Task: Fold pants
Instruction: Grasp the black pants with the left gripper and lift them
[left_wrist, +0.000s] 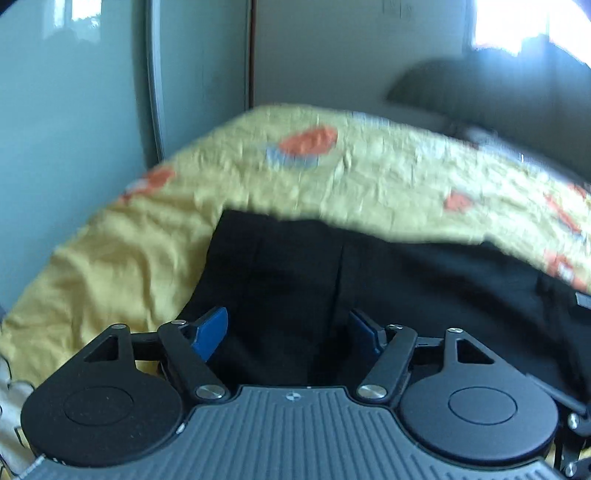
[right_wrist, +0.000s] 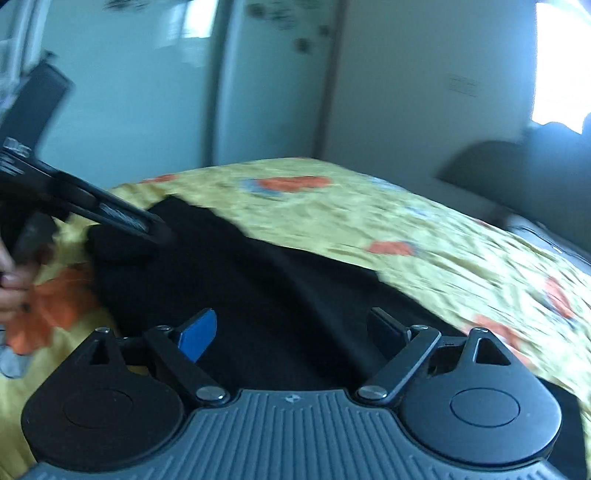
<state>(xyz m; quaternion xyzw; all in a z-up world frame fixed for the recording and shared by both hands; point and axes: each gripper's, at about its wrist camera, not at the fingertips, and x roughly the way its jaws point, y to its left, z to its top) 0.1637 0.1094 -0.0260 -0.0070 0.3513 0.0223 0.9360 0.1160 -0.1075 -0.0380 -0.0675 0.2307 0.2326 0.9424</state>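
Observation:
Black pants (left_wrist: 369, 280) lie spread flat on a yellow bedsheet (left_wrist: 332, 173) with orange patches. In the left wrist view my left gripper (left_wrist: 290, 330) hovers over the dark cloth, its blue pads (left_wrist: 210, 332) wide apart with nothing pinched between them. In the right wrist view the same pants (right_wrist: 258, 280) stretch across the bed, and my right gripper (right_wrist: 291, 332) stands open above them, empty. The left gripper (right_wrist: 110, 218) shows at the left of that view, over the pants' far end, held by a person's hand (right_wrist: 11, 291).
Pale wardrobe doors (left_wrist: 92, 110) and a wall stand behind the bed. A dark rounded object (right_wrist: 517, 173) sits at the far right beside the bed, under a bright window (right_wrist: 561, 62). The yellow sheet (right_wrist: 424, 236) extends beyond the pants on all sides.

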